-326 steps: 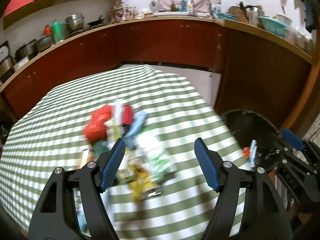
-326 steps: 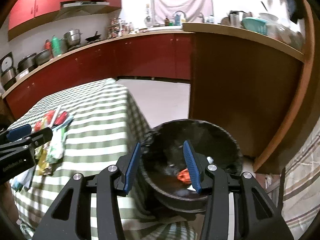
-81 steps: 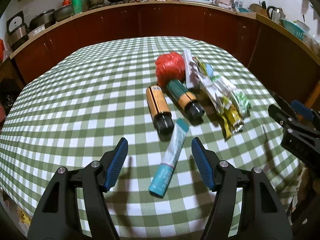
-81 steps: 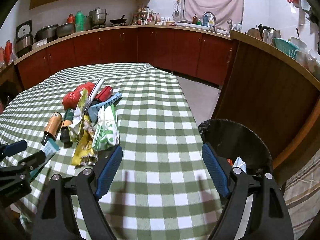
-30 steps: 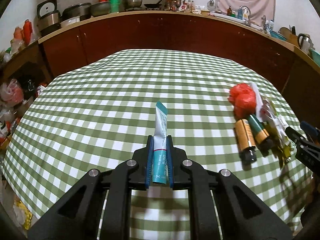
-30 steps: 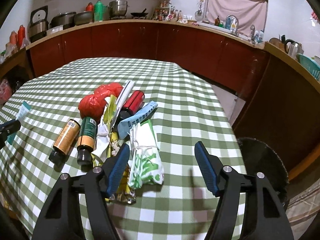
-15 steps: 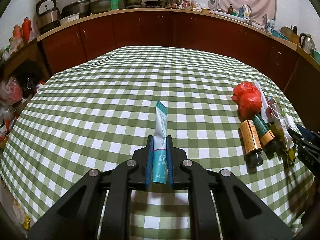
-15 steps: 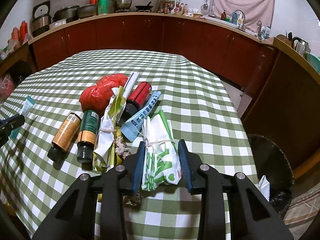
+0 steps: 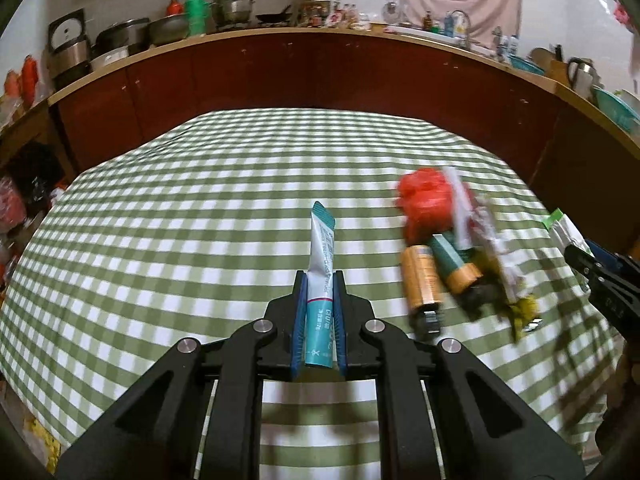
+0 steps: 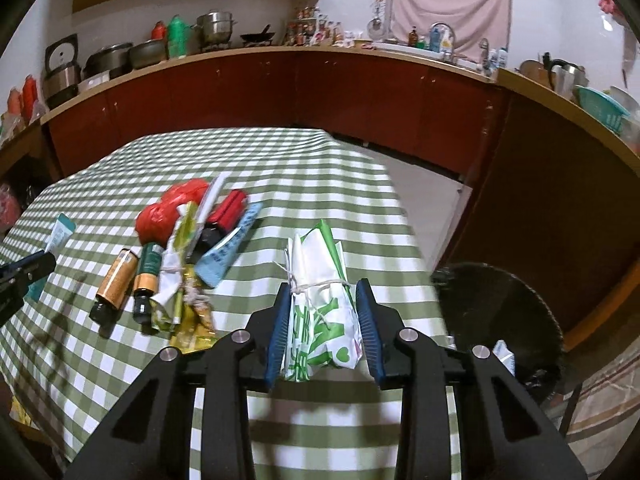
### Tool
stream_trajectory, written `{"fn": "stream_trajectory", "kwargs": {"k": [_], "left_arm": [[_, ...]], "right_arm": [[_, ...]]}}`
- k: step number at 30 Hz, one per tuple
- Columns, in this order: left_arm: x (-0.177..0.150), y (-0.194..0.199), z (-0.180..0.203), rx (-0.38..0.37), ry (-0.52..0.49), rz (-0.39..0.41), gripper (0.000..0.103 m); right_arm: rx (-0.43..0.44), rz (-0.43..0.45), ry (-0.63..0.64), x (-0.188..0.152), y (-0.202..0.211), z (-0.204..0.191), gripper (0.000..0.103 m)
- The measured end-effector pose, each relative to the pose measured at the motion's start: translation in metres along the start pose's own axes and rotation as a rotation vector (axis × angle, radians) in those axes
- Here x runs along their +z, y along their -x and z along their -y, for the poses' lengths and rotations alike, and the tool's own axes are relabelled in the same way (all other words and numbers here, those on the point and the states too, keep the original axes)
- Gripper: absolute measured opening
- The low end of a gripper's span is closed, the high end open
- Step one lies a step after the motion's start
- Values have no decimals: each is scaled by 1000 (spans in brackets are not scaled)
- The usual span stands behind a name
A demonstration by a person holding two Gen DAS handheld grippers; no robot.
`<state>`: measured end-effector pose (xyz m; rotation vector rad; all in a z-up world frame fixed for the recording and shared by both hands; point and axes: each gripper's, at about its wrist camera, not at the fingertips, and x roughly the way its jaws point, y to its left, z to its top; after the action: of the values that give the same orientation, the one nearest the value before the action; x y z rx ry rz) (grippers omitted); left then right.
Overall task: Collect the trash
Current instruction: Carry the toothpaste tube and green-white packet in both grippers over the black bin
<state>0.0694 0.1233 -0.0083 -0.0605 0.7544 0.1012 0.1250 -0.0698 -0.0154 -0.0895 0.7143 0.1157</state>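
Observation:
My left gripper (image 9: 320, 280) is shut on a teal and white tube (image 9: 322, 240), held above the green checked table (image 9: 160, 220). My right gripper (image 10: 323, 292) is shut on a folded green and white plastic bag (image 10: 316, 248) tied with string, lifted near the table's right edge. On the cloth lies a trash pile: a red bag (image 10: 168, 216), an orange bottle (image 10: 114, 282), a green bottle (image 10: 146, 276), a red can (image 10: 226, 210), a blue tube (image 10: 228, 252) and yellow wrappers (image 10: 188, 312). A black bin (image 10: 500, 312) stands right of the table.
Dark red cabinets (image 10: 320, 92) with a cluttered counter run behind the table and along the right side. Bare floor (image 10: 428, 188) lies between the table and the cabinets. The left gripper (image 10: 28, 270) shows at the left edge of the right wrist view.
The right gripper's jaws have closed on the green and white bag and carried it off the pile toward the table's right edge. The left gripper has shifted right with the tube.

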Motion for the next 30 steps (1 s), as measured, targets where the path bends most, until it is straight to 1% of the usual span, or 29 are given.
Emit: {"fn": "stream_trajectory", "kwargs": {"k": [4,14,20,26,30], "left_arm": [[4,4,30,-51,-32,16,12],[13,5,120,-174,-141,39,12],[16,1,166,-226,-189,47,12],[19,-6,215,-273,-244,51,12],[21,-12,236,-289,-264,52,12]], "right_arm": [[-35,20,-25,-4,9,21,34],[-129,42,-109,-15,23,86,34],[-178,46,-149,-21,27,121,34],[-207,51,-180,-27,27,146,34],[-213,51,-199,-28,24,160,34]]}}
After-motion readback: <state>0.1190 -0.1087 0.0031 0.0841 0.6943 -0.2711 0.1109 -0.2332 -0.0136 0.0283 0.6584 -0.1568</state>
